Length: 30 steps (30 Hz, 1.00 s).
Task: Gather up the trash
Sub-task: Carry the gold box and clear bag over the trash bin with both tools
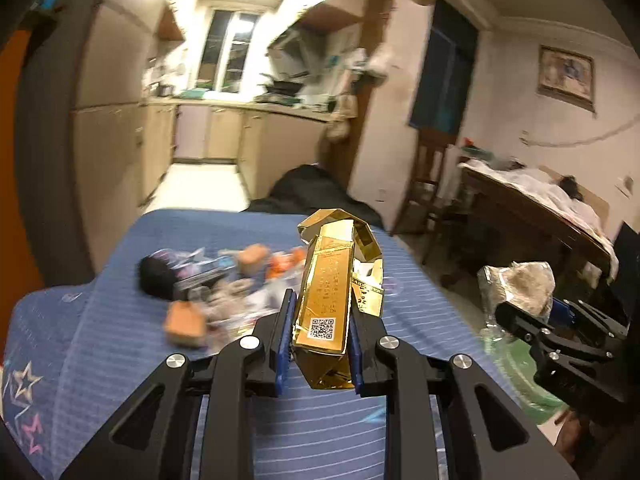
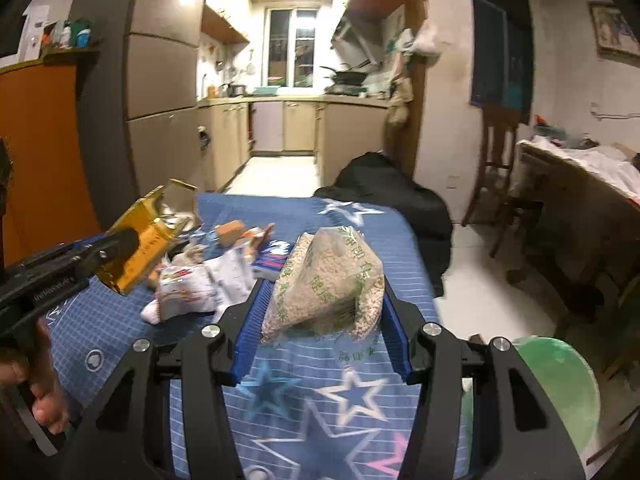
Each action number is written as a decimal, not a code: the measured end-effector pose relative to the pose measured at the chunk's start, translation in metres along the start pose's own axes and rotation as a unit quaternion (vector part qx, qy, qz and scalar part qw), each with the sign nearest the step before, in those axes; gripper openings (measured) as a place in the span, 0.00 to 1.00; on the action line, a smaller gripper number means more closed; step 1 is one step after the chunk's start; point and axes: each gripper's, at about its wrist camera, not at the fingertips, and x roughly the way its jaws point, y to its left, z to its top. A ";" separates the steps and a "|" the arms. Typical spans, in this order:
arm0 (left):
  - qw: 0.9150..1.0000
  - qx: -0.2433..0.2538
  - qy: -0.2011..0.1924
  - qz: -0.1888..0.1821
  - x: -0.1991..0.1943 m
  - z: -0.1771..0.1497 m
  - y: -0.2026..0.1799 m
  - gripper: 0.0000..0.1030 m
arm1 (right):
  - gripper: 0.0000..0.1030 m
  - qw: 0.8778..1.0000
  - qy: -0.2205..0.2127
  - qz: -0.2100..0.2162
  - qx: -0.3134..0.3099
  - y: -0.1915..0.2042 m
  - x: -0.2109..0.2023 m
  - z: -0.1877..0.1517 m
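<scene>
Nearest the left wrist camera, the left gripper (image 1: 320,344) is nearly closed, its blue pads clamped on the lower sides of a crushed, shiny gold cardboard carton (image 1: 326,300) printed with a QR code. The carton stands almost upright between the jaws, its torn flap splayed open at the top, clear of the surface below; gripping it low probably keeps the loose flap out of the pads.

The right gripper (image 2: 324,312) stands about half open, only because its load is bulky: both pads press the sides of a clear plastic bag of pale grain with green lettering (image 2: 328,284), which bulges between them and is lifted off the cloth. Just right of this gripper, low at the frame edge, is a pale green plastic bin liner (image 2: 560,376), probably where both of the 2 pieces are bound.

Under both grippers lies a bench covered in blue striped cloth with printed stars (image 2: 352,216). Farther along it a heap of remaining litter (image 2: 224,256) waits: white wrappers, orange blocks, a blue packet, blurred in the left view. So collection looks only partly done.

Beyond the bench sits a black bag (image 2: 384,188), then a lit kitchen.
</scene>
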 end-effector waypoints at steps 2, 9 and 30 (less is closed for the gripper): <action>1.000 0.013 -0.001 -0.020 0.005 0.003 -0.024 0.23 | 0.49 1.000 -0.004 -0.016 0.005 -0.013 -0.005 0.001; 0.994 0.060 -0.002 -0.090 0.028 0.010 -0.121 0.23 | 0.49 0.996 -0.006 -0.077 0.032 -0.075 -0.026 -0.006; 0.969 0.127 0.059 -0.204 0.106 -0.016 -0.294 0.23 | 0.49 0.973 0.042 -0.188 0.124 -0.228 -0.062 -0.058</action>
